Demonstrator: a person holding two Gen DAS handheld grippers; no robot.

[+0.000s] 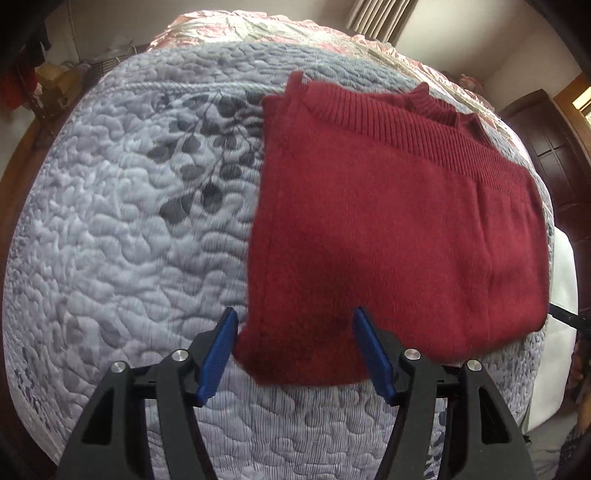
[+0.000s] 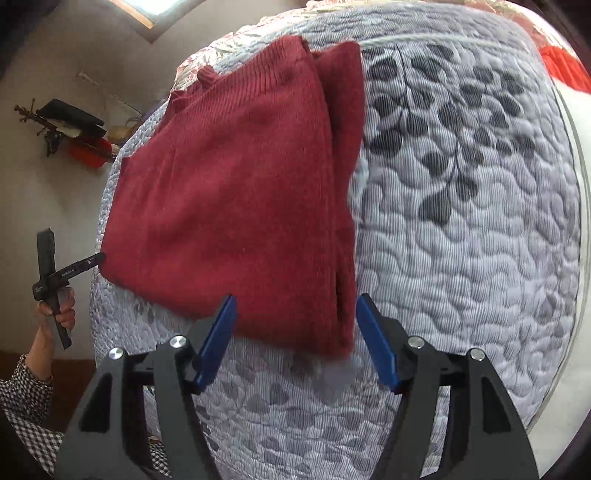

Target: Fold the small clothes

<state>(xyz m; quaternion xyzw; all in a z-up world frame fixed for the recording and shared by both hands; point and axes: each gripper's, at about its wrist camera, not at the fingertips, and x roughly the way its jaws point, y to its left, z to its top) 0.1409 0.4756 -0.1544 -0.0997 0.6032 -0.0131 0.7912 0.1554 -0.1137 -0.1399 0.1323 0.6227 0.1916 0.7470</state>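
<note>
light: soft daylight, bright, even | source: window (image 2: 147, 11) glowing up-left of the right gripper | shadows: faint, under sweater (image 1: 388, 229) hem | blur: motion smear on knit and quilt (image 1: 129, 221) | distortion: strong fisheye bulge, dark vignetted corners

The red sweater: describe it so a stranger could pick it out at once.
Start at the grey quilted bedspread printed with dark leaves. On it lies the red sweater, folded into a flat block with its ribbed collar at the far end. It is the only solid dark-red knit there.
</note>
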